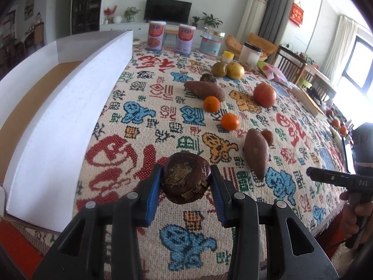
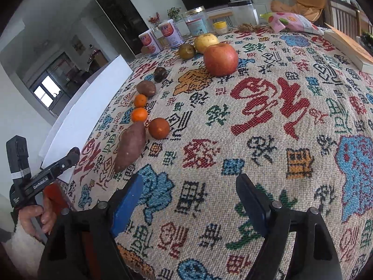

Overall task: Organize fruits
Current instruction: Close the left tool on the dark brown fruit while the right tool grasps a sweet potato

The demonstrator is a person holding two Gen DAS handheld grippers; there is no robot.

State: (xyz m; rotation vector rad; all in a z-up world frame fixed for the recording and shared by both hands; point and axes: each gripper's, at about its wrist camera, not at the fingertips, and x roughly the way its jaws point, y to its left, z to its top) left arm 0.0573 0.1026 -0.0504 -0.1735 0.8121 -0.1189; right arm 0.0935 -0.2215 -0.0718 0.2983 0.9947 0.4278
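My left gripper is shut on a dark brown mangosteen, held above the patterned tablecloth beside the white box. On the cloth lie two sweet potatoes, two small oranges, a brown round fruit, a red apple, a green fruit, a yellow fruit and another dark mangosteen. My right gripper is open and empty over the cloth, short of the near sweet potato and the apple. The left gripper also shows in the right wrist view.
Two cans, jars and a small yellow-lidded pot stand at the table's far edge. A snack bag and a book lie at the far right. The white box has a brown floor.
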